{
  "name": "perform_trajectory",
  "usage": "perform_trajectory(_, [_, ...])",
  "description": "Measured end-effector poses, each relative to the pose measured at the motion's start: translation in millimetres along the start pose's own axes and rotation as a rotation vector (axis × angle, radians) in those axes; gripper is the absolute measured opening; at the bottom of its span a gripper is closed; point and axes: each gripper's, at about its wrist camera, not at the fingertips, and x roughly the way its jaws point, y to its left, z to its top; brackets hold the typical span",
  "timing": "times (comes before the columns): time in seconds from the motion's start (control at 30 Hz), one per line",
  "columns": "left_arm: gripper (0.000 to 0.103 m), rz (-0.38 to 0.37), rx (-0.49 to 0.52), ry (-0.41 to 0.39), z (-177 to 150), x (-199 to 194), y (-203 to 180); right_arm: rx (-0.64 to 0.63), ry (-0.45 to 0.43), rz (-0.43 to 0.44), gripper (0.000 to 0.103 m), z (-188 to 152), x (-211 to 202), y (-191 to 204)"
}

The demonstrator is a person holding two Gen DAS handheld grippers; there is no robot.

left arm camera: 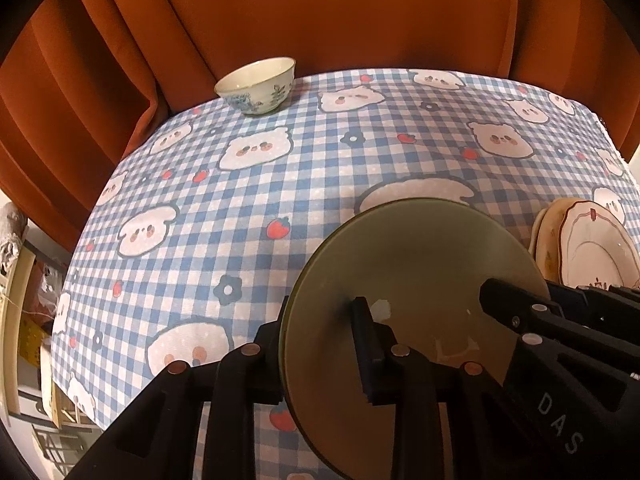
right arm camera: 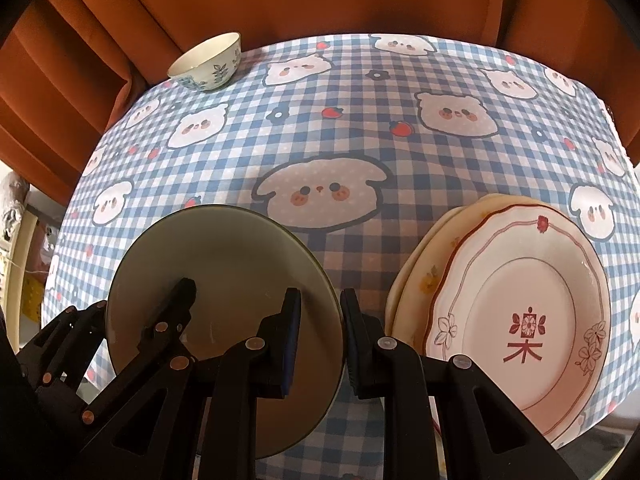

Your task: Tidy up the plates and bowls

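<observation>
checked tablecloth [right arm camera: 320, 152]; olive plate [right arm camera: 224, 264] tilted, face toward cameras.

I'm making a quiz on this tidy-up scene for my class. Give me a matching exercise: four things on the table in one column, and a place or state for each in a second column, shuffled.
Things:
1. olive green plate
2. floral bowl
3. pink-rimmed plate
4. checked tablecloth

Places or states:
A. lies on top of a stack of plates
B. stands alone near the far edge of the table, by the orange curtain
C. has its rim between the fingers of both grippers
D. covers the table, printed with puppy faces and strawberries

Pairs: 1-C, 2-B, 3-A, 4-D
</observation>
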Motion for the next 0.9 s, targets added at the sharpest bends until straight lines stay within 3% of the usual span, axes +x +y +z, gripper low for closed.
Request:
perform_trajectory(0.2, [0.031,-0.023,-0.021,0.021,-6.8,0.0,4.5,-0.009,-0.004,0.013,0.024,-7.4,0.1,4.6])
perform_trajectory(0.3, [0.037,-0.036,-0.023,0.019,-9.3,-2.8,5.8,0.0,0.0,0.022,0.024,-8.5,-1.0,2.5])
perform_trajectory(0.43, [0.058,-0.051,-0.043,0.021,-10.0,-6.8,11.7,0.001,0.006,0.022,0.024,-10.2,-3.9,2.3])
perform_trajectory(0.63, [0.072,-0.078,-0.053,-0.022,-6.4,-21.5,23.2,0.015,-0.011,0.01,0.024,-9.0,-19.9,3.5])
perform_trajectory(0.73, [0.076,-0.1,-0.053,-0.045,-2.7,-27.2,30.9,0.018,-0.042,0.009,0.033,-6.2,-29.1,8.0])
perform_trajectory(0.8, [0.077,-0.113,-0.05,-0.052,0.7,-30.6,35.8,0.016,-0.074,-0.002,0.055,-3.8,-37.4,13.7])
perform_trajectory(0.87, [0.079,-0.136,-0.053,-0.061,4.2,-34.2,42.0,0.01,-0.109,-0.017,0.067,-0.8,-45.5,21.8])
perform_trajectory(0.9, [0.079,-0.144,-0.054,-0.07,6.9,-36.7,46.6,0.006,-0.126,-0.026,0.067,0.8,-49.5,26.5])
